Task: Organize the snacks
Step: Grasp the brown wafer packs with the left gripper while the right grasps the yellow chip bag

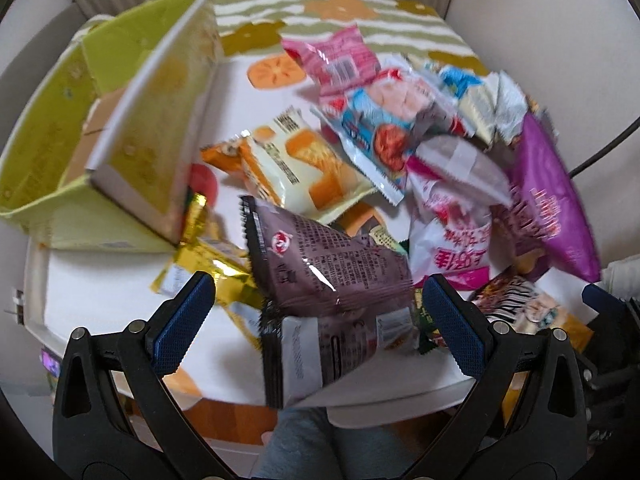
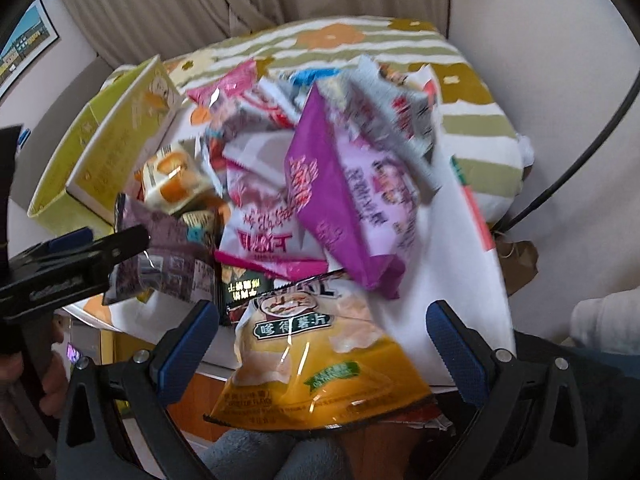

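I am holding my left gripper (image 1: 316,312) spread wide, its blue pads either side of a brown packet (image 1: 320,264) at lower centre of the left view without touching it. My right gripper (image 2: 324,340) is also gaping, with a yellow chip bag (image 2: 316,376) lying between its fingers at the table's (image 2: 448,320) near edge; neither pad seems to be pressing it. The snack pile is sitting mid-frame: a purple bag (image 2: 344,200), a pink-and-white bag (image 2: 264,232), a cream cake packet (image 1: 304,160). The green box (image 1: 132,128) is standing open at upper left.
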Tool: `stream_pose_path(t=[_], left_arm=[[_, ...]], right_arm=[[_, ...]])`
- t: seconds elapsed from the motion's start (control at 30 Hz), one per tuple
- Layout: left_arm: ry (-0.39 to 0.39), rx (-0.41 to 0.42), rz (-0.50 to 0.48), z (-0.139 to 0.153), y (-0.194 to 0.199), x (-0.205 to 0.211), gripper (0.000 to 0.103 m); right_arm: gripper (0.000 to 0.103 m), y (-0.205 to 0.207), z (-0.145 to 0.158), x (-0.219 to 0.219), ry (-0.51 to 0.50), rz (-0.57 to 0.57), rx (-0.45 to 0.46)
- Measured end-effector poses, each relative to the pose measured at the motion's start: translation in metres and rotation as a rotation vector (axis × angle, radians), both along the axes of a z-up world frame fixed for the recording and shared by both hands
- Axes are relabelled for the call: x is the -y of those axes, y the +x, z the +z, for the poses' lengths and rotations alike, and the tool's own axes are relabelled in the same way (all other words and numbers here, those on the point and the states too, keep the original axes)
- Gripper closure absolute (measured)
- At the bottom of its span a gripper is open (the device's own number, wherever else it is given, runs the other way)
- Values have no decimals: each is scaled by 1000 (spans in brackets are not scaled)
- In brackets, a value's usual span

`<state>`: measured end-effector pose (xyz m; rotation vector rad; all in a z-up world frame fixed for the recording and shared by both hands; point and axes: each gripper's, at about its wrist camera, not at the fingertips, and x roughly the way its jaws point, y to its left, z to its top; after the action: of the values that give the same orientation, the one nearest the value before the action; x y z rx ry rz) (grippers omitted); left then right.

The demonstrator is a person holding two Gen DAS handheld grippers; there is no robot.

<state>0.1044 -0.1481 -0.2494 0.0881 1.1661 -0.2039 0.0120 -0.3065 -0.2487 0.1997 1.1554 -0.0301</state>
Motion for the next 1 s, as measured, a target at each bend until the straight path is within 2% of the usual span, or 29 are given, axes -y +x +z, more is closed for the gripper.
stream_pose_path(t=[0.1,0.23,0.37,0.57,0.8,1.0], left_arm=[[15,-29,-26,-15,5,7,1],[32,-45,-80,-28,6,20,11],[67,-20,-123,-31,7,30,17],[73,-14,-160,-27,4,33,28],[72,11,-183,-18,-3,31,30],[67,33,-186,-8,-9,24,29]], right_arm=[[0,4,-10,-2,7,18,-22],[0,9,-24,-6,10,49,-60],[0,12,-32,-9,-7,71,-82],[0,15,-42,-16,-32,96,-106],[1,19,-50,-23,-33,107,-114],[13,24,-49,-27,-36,109,-103]])
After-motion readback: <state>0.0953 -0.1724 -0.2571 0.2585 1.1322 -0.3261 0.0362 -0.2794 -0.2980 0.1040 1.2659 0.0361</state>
